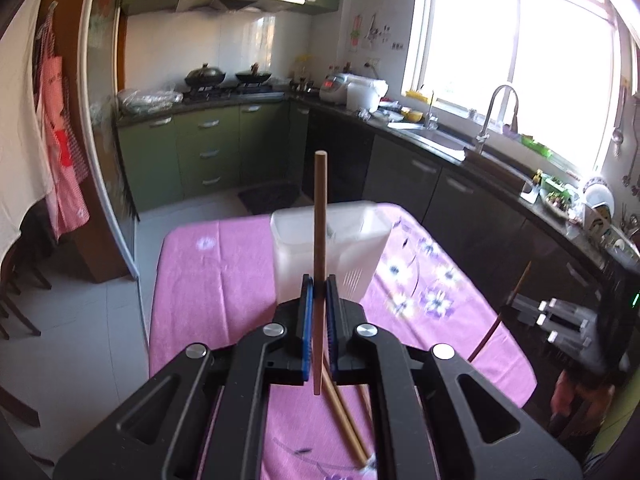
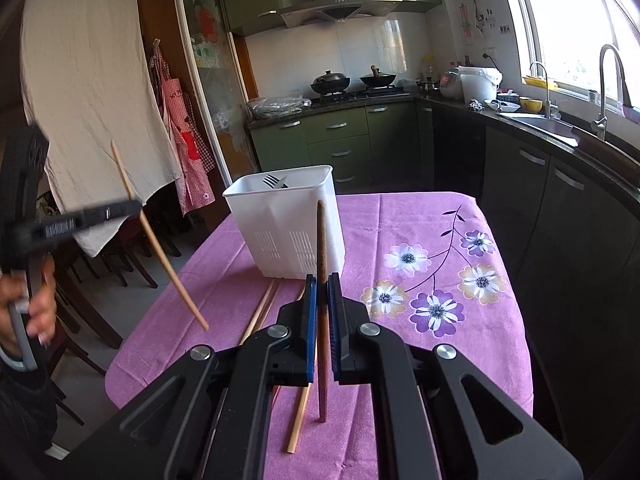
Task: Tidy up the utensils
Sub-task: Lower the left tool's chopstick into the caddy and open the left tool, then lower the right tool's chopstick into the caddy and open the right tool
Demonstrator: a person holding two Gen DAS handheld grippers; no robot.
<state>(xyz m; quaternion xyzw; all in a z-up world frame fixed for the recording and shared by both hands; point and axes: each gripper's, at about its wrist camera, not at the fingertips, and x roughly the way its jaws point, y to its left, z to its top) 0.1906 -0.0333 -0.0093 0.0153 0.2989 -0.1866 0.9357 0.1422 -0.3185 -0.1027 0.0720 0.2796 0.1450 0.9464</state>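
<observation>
Matt pink floral cloth [image 2: 400,216] covers the table. Utensil caddy [image 2: 280,216]: smooth white plastic, slotted walls. Chopsticks: smooth pale wood [image 2: 160,240], darker rough-tipped wood [image 2: 321,240]. Fork [image 2: 274,181]: shiny metal. Gripper bodies: matt black plastic; blue pads [image 1: 307,320].

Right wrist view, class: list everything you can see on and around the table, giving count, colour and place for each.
Caddy: one, white, far end of the table.
Fork: one, metal, inside the caddy.
Loose chopsticks: at least two, pale wood, lying on the cloth near the caddy.
Dark chopstick: one, brown, upright in the right gripper.
Light chopstick: one, pale, tilted in the left gripper.
Tablecloth: one, pink with flowers.
Right gripper: black, blue pads, shut.
Left gripper: black, shut.
Hand: one, far left.
</observation>
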